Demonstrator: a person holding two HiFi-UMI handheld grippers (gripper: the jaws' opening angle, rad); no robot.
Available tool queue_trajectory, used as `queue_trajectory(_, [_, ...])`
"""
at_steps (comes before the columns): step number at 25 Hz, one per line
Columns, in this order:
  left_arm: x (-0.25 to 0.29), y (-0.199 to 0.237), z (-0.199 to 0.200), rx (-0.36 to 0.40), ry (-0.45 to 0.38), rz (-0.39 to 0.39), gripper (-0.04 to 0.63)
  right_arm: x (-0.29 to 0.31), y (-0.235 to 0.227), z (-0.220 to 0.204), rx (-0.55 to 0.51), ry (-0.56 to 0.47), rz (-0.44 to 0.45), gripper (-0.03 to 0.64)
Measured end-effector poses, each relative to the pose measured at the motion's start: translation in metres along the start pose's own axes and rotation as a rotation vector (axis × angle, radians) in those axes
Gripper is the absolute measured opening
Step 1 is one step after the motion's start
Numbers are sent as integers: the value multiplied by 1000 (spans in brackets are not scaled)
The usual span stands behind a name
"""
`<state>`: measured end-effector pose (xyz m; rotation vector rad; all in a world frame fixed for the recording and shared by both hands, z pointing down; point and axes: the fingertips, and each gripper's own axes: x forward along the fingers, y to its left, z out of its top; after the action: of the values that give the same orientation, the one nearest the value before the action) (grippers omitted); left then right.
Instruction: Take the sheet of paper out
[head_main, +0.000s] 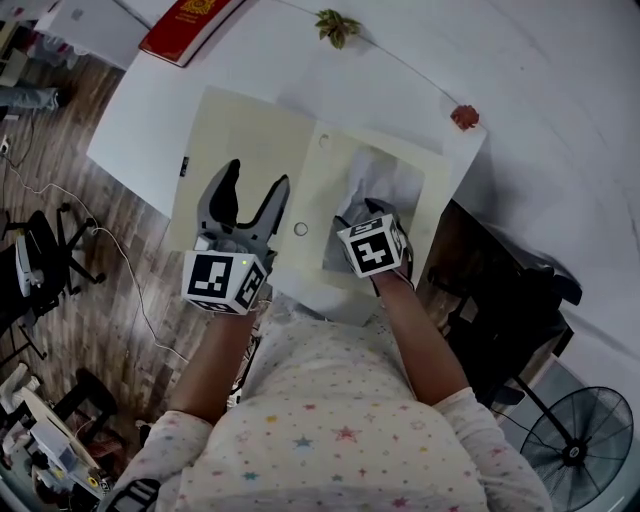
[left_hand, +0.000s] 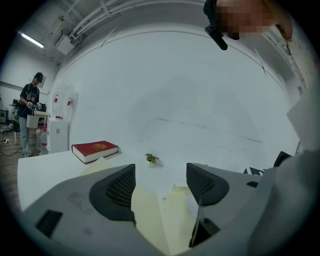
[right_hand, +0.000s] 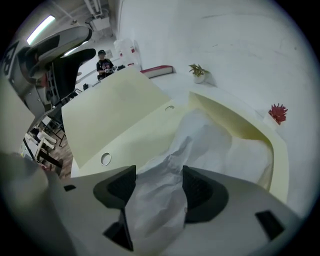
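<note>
Star-printed pale fabric of the person's top (head_main: 340, 440) fills the bottom of the head view, and two bare forearms reach out from it. Further out, the left gripper (head_main: 257, 178) hangs with its curved grey jaws spread wide over the smooth cream card envelope (head_main: 250, 150), which lies open and flat on the matt white table (head_main: 140, 130). The right gripper (head_main: 360, 207) points down into the envelope's pocket, where the crumpled white sheet of paper (head_main: 390, 178) sits. At the table's far edge are a glossy red hardback book (head_main: 190, 22), a small leafy green plant (head_main: 337, 25) and a small red flower ornament (head_main: 465, 117).

Seen in the left gripper view, the ribbed black pads stand apart with nothing between them, only cream card below.

From the right gripper view, the pads close on a bunched, wrinkled fold of the thin sheet, the rest of which trails back inside the pocket. A round metal eyelet (right_hand: 105, 159) sits on the flap.
</note>
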<state>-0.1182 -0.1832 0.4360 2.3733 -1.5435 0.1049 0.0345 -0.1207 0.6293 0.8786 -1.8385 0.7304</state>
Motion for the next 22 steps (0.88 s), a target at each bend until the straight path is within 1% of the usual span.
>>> queue_trajectory(9, [-6,3,-1,-2,3,10,296,2,-4,2,3,-37,-26,273])
queue_trajectory(12, [-8,5,-1,-3,3,11,296,3,-6,3,2,-45,-38,253])
queue_trajectory(18, [-12,7,1,1,-3,14,296,2,-11,5,14,-59,-51,193])
queue_trajectory(22, [-16,8,3,2,-7,18,296,2,-13,5,30,-70,-46,163])
